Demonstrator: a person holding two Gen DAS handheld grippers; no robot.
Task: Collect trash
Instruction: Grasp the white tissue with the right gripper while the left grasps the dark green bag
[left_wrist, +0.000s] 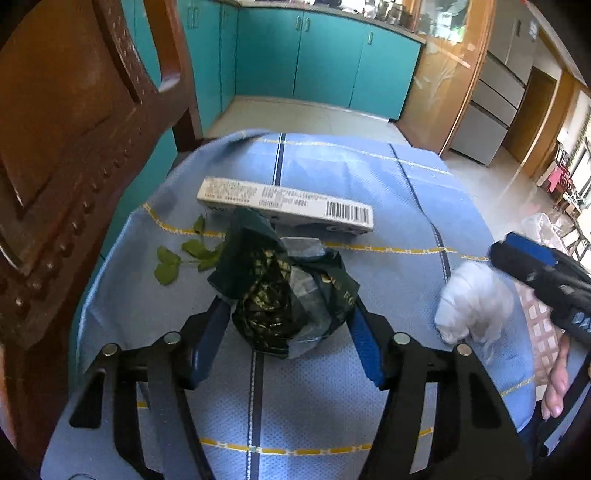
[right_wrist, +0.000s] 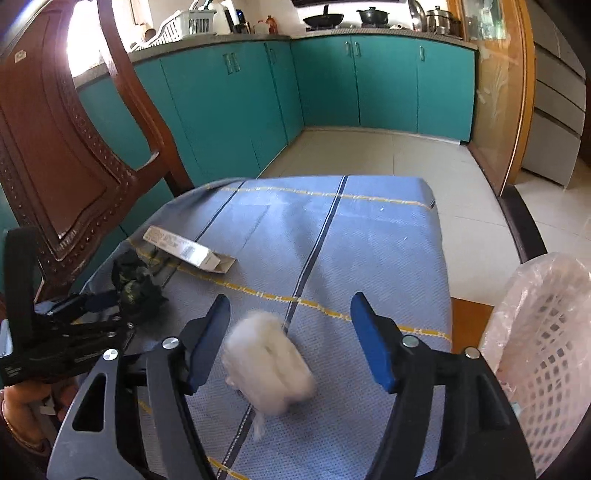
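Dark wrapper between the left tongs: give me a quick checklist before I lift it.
1. Dark wrapper sits between the left tongs: ok.
2. Both pads pressing on it: cannot tell; the blue fingers flank it closely.
3. Long carton clear of the tongs: ok, it lies behind the wrapper.
4. Green leaves not caught in the grip: ok, they lie left of it.
5. Right tongs out of the way: ok, open around the white wad.
6. Lined basket within view: ok, at right.

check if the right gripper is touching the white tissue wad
Apart. The right wrist view shows the right gripper open, with blue cloth visible between each pad and the white tissue wad.
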